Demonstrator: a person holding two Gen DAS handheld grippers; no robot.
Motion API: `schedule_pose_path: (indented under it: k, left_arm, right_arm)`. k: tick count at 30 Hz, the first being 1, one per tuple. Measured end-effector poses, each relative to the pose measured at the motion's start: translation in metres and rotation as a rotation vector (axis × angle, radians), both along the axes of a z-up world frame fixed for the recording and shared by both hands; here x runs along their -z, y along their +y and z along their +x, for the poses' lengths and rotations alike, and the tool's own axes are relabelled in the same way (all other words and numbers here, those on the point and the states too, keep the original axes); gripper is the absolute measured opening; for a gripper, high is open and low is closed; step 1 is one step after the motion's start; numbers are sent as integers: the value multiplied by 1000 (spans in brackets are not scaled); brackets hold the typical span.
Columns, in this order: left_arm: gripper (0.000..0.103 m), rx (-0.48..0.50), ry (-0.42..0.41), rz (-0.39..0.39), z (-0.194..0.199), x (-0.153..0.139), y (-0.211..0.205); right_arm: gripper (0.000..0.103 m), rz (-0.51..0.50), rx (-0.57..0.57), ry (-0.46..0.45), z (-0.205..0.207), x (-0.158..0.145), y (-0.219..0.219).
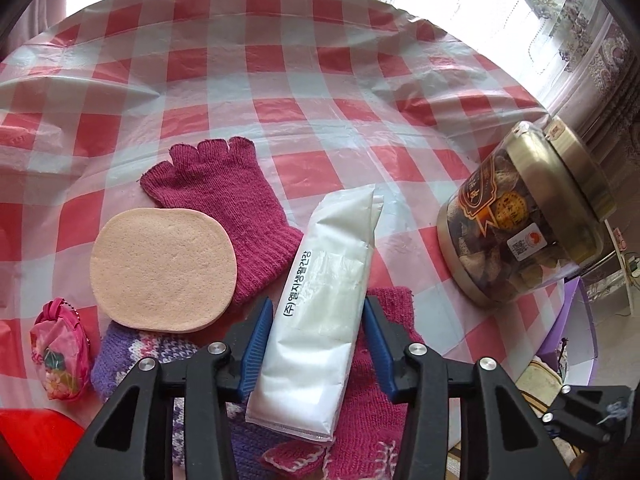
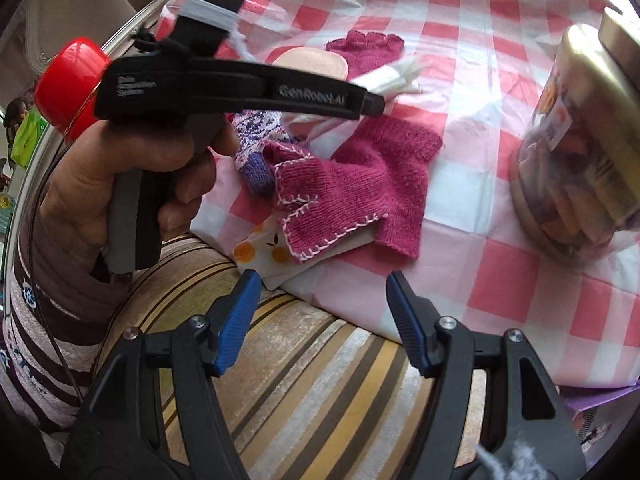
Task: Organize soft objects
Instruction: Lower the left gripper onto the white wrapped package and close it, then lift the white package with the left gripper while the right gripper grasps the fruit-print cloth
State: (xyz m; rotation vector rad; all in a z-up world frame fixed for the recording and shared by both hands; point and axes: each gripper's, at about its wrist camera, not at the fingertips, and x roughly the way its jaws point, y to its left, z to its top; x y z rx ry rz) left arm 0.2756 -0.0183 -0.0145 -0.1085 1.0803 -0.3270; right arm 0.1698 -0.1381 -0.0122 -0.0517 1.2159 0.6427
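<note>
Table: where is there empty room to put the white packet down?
The checked cloth is bare beyond the pink glove, and between the white packet and the jar. The near left is crowded: sponge, pouch, purple knit.

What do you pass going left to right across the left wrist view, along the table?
Pink floral pouch → peach sponge pad → magenta fingerless glove → white packet → jar with gold lid.

Bright window backlight blows out top edges; fisheye bending, slight blur.
</note>
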Motion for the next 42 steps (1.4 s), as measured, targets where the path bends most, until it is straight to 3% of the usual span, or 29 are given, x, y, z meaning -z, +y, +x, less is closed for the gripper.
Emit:
schedule_pose_path:
  k: [12, 23, 26, 27, 31, 42]
  left_arm:
    - [44, -97, -150, -7, -21, -43, 21]
    - [44, -147, -188, 5, -28, -48, 29]
    - [44, -155, -188, 2, -30, -48, 31]
    - [44, -156, -189, 2, -31, -48, 31]
    - [44, -161, -195, -1, -34, -52, 30]
    - [44, -194, -232, 0, -50, -69, 32]
  right_arm:
    - [76, 1, 109, 184, 17, 38, 35]
    - [78, -41, 178, 169, 31, 48, 60]
    - [65, -103, 169, 123, 29, 48, 66]
    - [55, -117, 172, 112, 28, 47, 66]
    - [45, -77, 154, 121, 27, 48, 63]
    - [42, 19, 82, 80, -4, 10, 44]
